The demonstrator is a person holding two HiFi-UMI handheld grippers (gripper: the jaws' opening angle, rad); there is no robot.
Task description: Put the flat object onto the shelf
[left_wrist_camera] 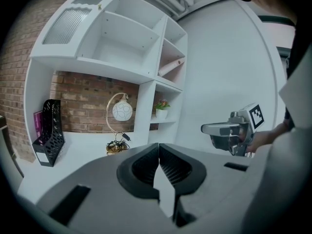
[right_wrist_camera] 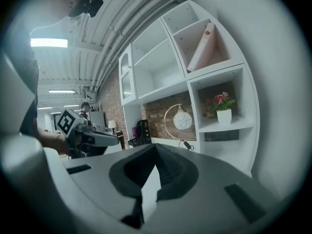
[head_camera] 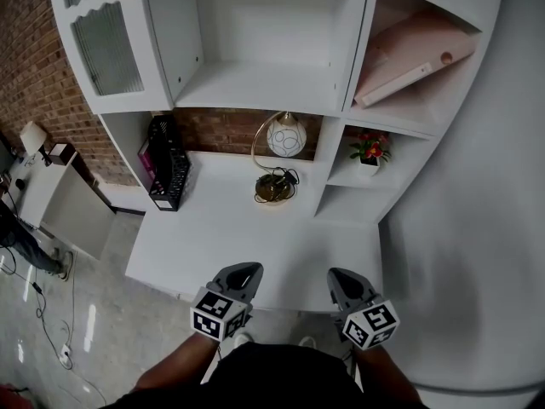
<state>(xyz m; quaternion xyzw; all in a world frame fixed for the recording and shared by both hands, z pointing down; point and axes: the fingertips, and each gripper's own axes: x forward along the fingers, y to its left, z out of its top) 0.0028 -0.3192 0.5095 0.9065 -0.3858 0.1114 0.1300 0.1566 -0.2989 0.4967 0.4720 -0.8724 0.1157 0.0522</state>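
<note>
A flat pink object (head_camera: 413, 60) leans tilted in the upper right compartment of the white shelf unit (head_camera: 341, 109); it also shows in the left gripper view (left_wrist_camera: 171, 66) and the right gripper view (right_wrist_camera: 203, 48). My left gripper (head_camera: 248, 270) and right gripper (head_camera: 338, 276) hover side by side over the desk's near edge, far below the pink object. Both are shut with nothing between their jaws. The left gripper (right_wrist_camera: 116, 140) appears from the right gripper view, the right gripper (left_wrist_camera: 204, 128) from the left gripper view.
On the white desk (head_camera: 255, 237) stand a gold arc lamp with a round globe (head_camera: 285, 136) and a black mesh file holder (head_camera: 169, 164). A small potted plant with red flowers (head_camera: 370, 150) sits in the lower right shelf compartment. A brick wall is at the left.
</note>
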